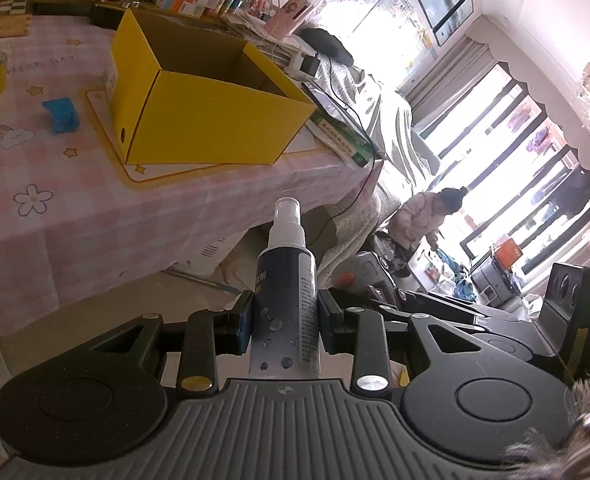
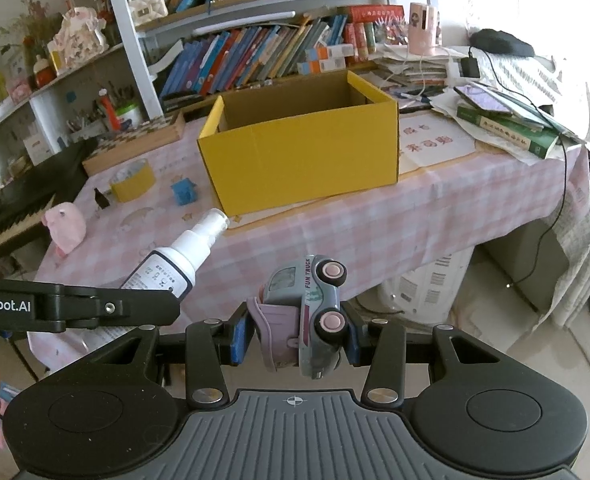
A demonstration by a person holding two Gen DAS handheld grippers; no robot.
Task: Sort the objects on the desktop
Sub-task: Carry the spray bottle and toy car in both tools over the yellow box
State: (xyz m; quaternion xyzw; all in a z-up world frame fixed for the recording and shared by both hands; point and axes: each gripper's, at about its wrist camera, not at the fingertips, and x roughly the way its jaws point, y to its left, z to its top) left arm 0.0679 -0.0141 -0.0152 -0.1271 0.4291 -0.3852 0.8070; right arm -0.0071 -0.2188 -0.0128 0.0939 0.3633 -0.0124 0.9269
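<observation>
Left gripper (image 1: 283, 326) is clamping a spray bottle (image 1: 286, 292) by its dark body, nozzle pointing forward, off the near table (image 2: 335, 228) edge. Right gripper (image 2: 297, 334) is gripping a toy truck (image 2: 311, 316) tipped on its side, wheels facing right. Both are hanging short of the open yellow box (image 2: 303, 160) sitting farther back on the table.

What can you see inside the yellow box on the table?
Inside the yellow box, only bare brown cardboard walls show. Its floor is hidden behind the near wall, so any contents cannot be seen.
</observation>
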